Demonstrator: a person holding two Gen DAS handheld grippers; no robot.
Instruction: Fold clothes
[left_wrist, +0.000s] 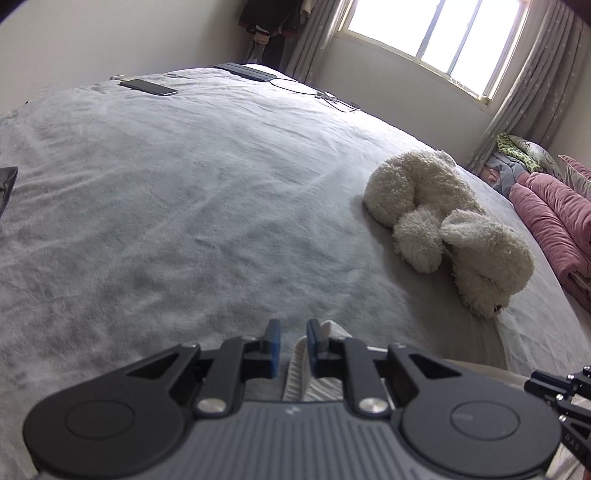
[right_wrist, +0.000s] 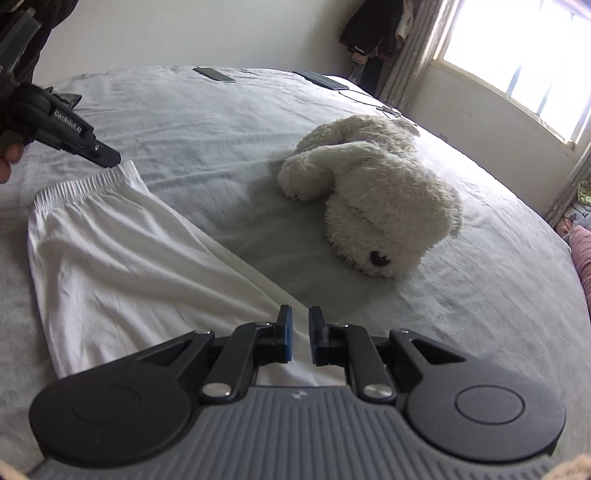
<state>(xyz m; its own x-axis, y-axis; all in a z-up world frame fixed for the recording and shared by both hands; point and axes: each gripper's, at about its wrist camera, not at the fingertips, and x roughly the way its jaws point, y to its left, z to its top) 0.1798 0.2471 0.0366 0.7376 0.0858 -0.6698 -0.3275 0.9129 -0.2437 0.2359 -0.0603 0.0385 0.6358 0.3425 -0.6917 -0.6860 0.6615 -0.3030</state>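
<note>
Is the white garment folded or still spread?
Spread. The white garment lies flat in one long piece on the bed, elastic waistband at the far end; no crosswise fold visible.

Both wrist views low over bed

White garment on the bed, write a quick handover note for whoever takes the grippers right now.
Left gripper: jaws slightly apart at the elastic waistband corner of the white garment; a grip cannot be confirmed.
Right gripper: jaws slightly apart over the garment's near end; whether it pinches cloth cannot be told.
The garment lies spread flat on the grey bedspread, with the plush toy close beside it.
Done: garment laid out. Left: all folds. Probably keep the fold clear of the toy.
</note>
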